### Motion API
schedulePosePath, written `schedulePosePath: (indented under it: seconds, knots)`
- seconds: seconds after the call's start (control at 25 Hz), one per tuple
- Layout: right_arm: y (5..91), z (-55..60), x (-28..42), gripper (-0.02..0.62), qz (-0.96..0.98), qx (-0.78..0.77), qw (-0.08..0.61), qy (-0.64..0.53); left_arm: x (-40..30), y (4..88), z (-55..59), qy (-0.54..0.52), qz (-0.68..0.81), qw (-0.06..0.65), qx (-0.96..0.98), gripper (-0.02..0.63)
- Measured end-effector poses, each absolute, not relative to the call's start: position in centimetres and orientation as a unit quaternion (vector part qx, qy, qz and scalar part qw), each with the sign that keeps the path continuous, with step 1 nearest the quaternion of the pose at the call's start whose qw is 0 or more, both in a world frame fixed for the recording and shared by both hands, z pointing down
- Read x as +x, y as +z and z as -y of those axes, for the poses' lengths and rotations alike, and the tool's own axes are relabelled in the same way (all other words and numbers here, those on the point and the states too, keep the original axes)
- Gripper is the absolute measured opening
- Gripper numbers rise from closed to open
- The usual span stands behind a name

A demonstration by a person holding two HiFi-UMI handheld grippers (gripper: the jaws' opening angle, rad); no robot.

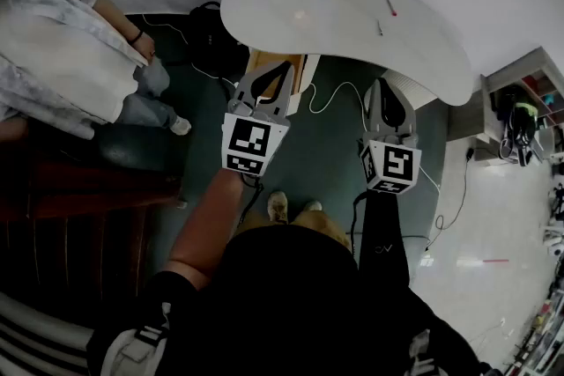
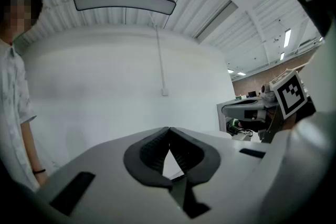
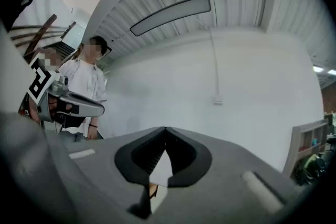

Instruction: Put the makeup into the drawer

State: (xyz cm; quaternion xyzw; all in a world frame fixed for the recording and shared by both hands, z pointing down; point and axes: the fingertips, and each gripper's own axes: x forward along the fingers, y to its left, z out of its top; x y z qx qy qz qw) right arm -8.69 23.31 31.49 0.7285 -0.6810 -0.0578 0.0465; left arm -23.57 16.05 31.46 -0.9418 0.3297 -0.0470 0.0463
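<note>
Both tools were held level, side by side. The left gripper [image 1: 280,68] was pinched tight with nothing in it, and the right gripper [image 1: 384,85] was likewise closed and empty. The makeup [image 1: 390,6] lay scattered on the far side of the white table [image 1: 423,44] — well apart from both grippers.

Soft light from a long ceiling lamp [image 2: 125,1]; fisheye bending, dark corners, near parts blurred.
</note>
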Motion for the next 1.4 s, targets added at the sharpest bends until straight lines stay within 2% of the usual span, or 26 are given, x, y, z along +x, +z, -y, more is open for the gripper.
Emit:
schedulePosePath:
  seconds: [0.8, 1.12, 1.4]
  knots:
    - [32.4, -22.9, -6.0, 0.005, 0.678, 0.733, 0.032, -0.048, -21.7, 32.5, -14.8, -0.06, -0.33, 0.047, -0.941, 0.008]
    - [32.6, -18.1, -1.2, 0.005, 0.7, 0.712, 0.02, -0.049, -16.5, 32.7, -11.1, -0.069, -0.349, 0.054, -0.933, 0.008]
    - [32.2, -11.9, 6.2, 0.005, 0.723, 0.689, 0.006, -0.051, -9.6, 32.2, -6.2, -0.067, -0.379, 0.051, -0.921, 0.008]
